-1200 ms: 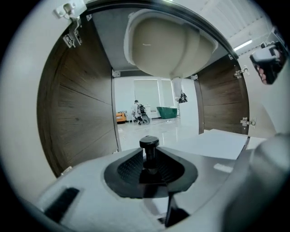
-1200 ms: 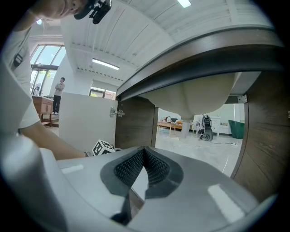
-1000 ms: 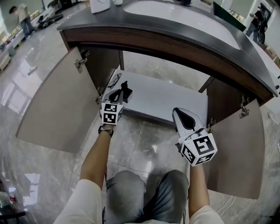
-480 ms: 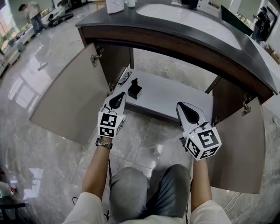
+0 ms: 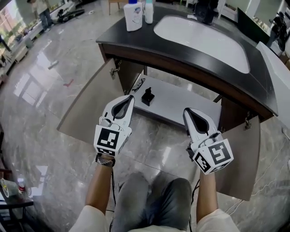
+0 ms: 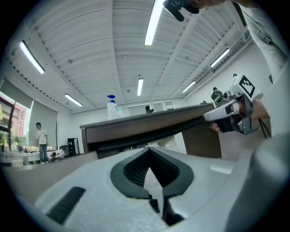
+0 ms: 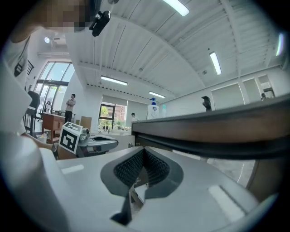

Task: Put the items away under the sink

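Both grippers are empty. The left gripper (image 5: 127, 100) has its jaws pressed together with nothing between them, and the right gripper (image 5: 189, 113) looks the same in its own view. They hover side by side near the person, in front of the shelf (image 5: 181, 102) under the sink (image 5: 199, 41). The left door (image 5: 88, 102) and right door (image 5: 240, 154) are swung wide.

A small black item (image 5: 147, 96) stands on the left part of the shelf, just beside a thin dark thing (image 5: 138, 84) at its left edge that I cannot make out. A white bottle (image 5: 132, 16) and a slimmer bottle (image 5: 149, 11) stand on the far left of the counter (image 5: 120, 38), left of the sink.

This looks like the gap between placements, with the bottles likely next. The next move calls for raising a gripper to the counter and spreading its jaws wide enough for a bottle's body. The bottle then has to be gripped upright, brought down past the counter's edge and set on the bare shelf to the right of the black item.
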Motion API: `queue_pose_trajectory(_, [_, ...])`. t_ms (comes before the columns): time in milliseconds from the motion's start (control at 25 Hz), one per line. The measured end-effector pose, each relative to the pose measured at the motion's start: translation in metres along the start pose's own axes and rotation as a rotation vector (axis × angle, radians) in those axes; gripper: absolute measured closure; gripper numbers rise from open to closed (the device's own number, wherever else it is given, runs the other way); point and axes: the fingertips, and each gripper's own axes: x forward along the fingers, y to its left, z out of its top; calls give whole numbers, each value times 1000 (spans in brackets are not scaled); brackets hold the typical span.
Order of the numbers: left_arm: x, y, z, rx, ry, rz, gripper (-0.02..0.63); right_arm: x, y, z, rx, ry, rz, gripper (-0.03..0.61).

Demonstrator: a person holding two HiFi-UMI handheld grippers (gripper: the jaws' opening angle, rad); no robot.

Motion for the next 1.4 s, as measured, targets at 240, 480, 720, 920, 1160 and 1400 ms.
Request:
queue_pose_trajectory(240, [-5,17,140,-8,4,-14,609,-15,-15,135,-51,40,-46,571])
queue_pose_trajectory(480, [-2,36,295,-17,1,-34,609,-38,-29,287,-57,48,-72,571])
queue_pose_trajectory(720, [-28,45,435,-50,11,-23,609,-69,-17,424,-38,37,-46,571])
queue_pose_trajectory(920, [-59,46,538,-54,-33,10,609,-109,6,512,-42,16,-15,571])
queue_pose_trajectory(1160, [-90,24,593,-81,-64,-7,609,-148,28,552,-48,2,-16,571])
queue_pose_trajectory(1400, [-128,-4,613,-81,-58,-19,609,-186,48,572,-59,-17,-17,571])
